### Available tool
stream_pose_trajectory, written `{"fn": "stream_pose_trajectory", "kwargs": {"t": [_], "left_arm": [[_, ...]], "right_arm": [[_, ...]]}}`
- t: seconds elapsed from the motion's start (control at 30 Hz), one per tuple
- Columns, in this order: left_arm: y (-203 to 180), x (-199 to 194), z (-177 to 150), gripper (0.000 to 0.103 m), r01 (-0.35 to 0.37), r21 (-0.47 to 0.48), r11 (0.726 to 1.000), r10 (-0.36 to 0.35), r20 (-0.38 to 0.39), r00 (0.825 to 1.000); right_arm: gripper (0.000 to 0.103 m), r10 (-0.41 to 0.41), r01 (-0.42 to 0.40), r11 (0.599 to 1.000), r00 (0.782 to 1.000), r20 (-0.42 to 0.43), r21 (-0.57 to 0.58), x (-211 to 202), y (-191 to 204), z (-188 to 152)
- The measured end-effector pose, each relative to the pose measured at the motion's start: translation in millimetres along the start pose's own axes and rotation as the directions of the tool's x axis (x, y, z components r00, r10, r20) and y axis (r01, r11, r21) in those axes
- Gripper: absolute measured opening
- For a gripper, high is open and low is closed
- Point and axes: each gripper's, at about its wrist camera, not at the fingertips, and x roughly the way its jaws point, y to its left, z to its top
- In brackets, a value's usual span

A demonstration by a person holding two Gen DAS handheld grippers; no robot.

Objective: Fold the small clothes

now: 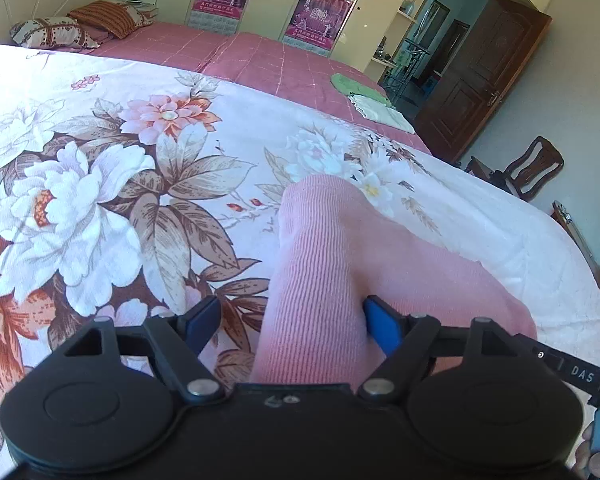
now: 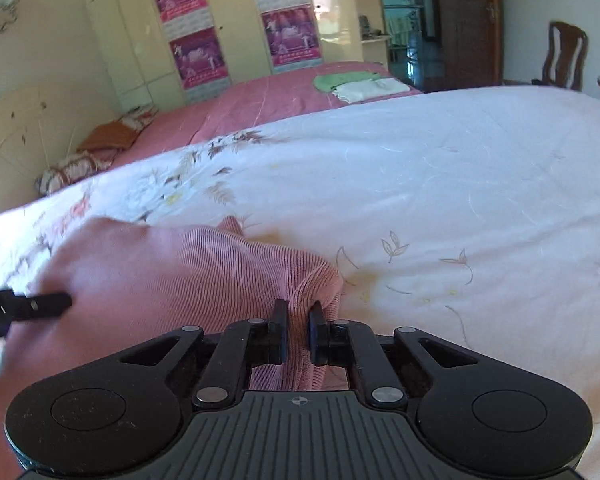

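Right wrist view, right tongs (image 2: 299, 330) clenched on pink garment (image 2: 160, 276); left tongs (image 1: 292, 326) released astride it, near edge hidden

My left gripper (image 1: 292, 322) stood with jaws wide apart over the floral quilt (image 1: 100, 168), a ribbed pink garment (image 1: 320, 264) lay between its blue pads (image 1: 384, 328) without being pinched, green and white folded clothes (image 1: 364, 100) sat far off on the pink bedspread (image 1: 260, 60).
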Motion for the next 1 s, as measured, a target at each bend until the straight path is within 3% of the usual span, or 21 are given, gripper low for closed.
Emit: {"fn": "stream_pose_trajectory", "kwargs": {"t": [0.03, 0.07, 0.1, 0.17, 0.27, 0.37, 0.5, 0.57, 0.77, 1.0], "left_arm": [[-0.7, -4.5, 1.1, 0.078, -0.005, 0.010, 1.000, 0.005, 0.012, 1.000], [-2.4, -10.2, 2.0, 0.076, -0.008, 0.021, 1.000, 0.007, 0.030, 1.000], [-4.2, -15.7, 3.1, 0.074, -0.010, 0.031, 0.999, 0.008, 0.048, 0.999], [-8.6, -25.1, 4.3, 0.074, -0.006, 0.045, 0.999, 0.003, 0.069, 0.998], [-15.0, -27.3, 0.0, 0.074, 0.010, 0.072, 0.997, -0.013, 0.036, 0.999], [-19.4, -20.7, -11.6, 0.076, -0.016, 0.120, 0.993, 0.013, 0.024, 1.000], [-14.9, -16.9, -17.6, 0.079, -0.024, 0.116, 0.993, 0.020, 0.032, 0.999], [-19.1, -21.7, -17.7, 0.078, -0.043, 0.151, 0.988, 0.037, 0.038, 0.999], [-20.0, -44.3, -22.1, 0.076, -0.040, 0.174, 0.984, 0.037, 0.017, 0.999], [-20.3, -67.7, -43.8, 0.076, -0.027, 0.227, 0.974, 0.028, 0.001, 1.000]], "right_arm": [[0.015, -0.003, 0.004, 1.000, 1.000, 0.009, -0.008, -4.9, 0.6, 1.7], [0.026, -0.012, 0.012, 1.000, 0.999, 0.030, -0.007, -11.8, 0.5, 4.0], [0.028, -0.016, 0.016, 1.000, 0.998, 0.058, -0.005, -19.2, 0.1, 7.6], [0.028, -0.015, 0.016, 1.000, 0.996, 0.091, -0.005, -30.3, 2.5, 12.5], [0.028, 0.028, -0.023, 0.999, 0.994, 0.106, -0.043, -41.6, 18.2, 14.2], [0.028, 0.022, -0.015, 0.994, 0.997, 0.070, -0.108, -33.5, 36.5, 2.7], [0.028, -0.042, 0.039, 0.988, 0.999, -0.018, -0.152, -2.1, 41.6, -16.6], [0.028, -0.043, 0.041, 0.989, 0.999, -0.015, -0.139, -1.9, 38.7, -17.8], [0.028, -0.019, 0.021, 0.993, 1.000, 0.025, -0.114, -36.1, 41.7, -14.7], [0.028, 0.029, -0.024, 0.988, 0.999, 0.027, -0.151, -78.0, 57.8, -45.3]]}}
